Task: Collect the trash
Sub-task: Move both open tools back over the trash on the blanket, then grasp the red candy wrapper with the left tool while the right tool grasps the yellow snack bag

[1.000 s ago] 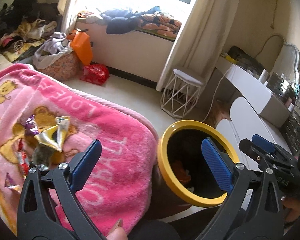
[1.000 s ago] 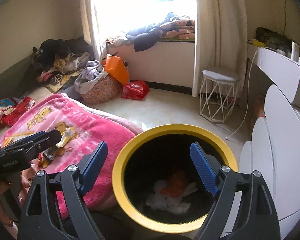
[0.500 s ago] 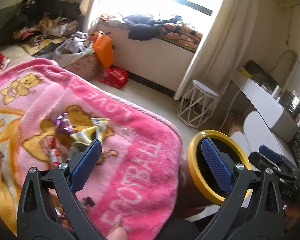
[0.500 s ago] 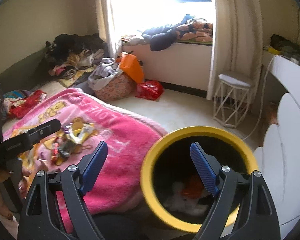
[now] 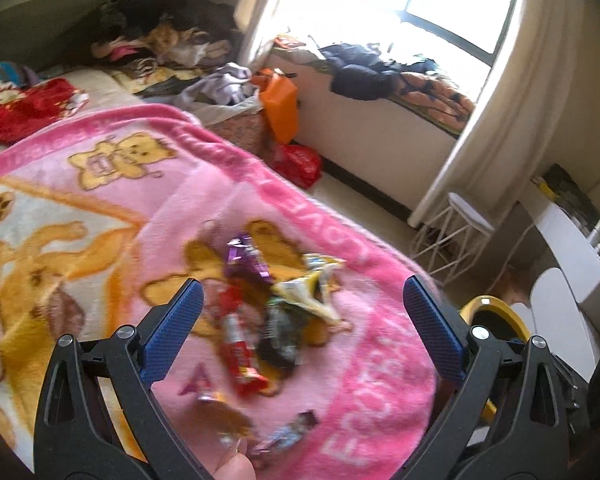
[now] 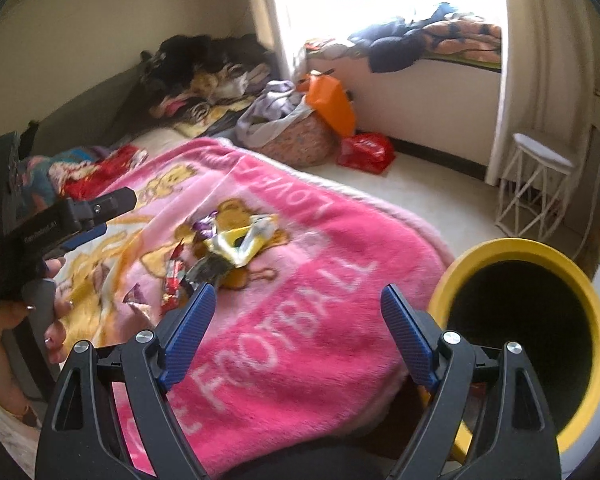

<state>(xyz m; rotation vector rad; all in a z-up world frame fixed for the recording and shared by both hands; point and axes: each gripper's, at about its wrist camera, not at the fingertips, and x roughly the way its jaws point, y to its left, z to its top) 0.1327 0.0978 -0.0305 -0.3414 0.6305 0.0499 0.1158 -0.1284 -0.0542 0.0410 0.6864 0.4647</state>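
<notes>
**Wrappers on the blanket, bin beside the bed**

Left wrist view: your left gripper (image 5: 302,318) is released, nothing between its jaws, above a blurred pile of wrappers (image 5: 272,320) on the pink blanket (image 5: 364,400). One yellow-rimmed bin (image 5: 496,312) peeks in at right.

Right wrist view: your right gripper (image 6: 296,326) is released and empty. The bin's (image 6: 524,248) inside looks dark; contents cannot be told. One basket (image 6: 300,140) holds clothes.

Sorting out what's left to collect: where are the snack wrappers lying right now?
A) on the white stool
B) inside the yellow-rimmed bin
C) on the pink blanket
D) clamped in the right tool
C: the wrappers lie piled on the pink blanket.
</notes>
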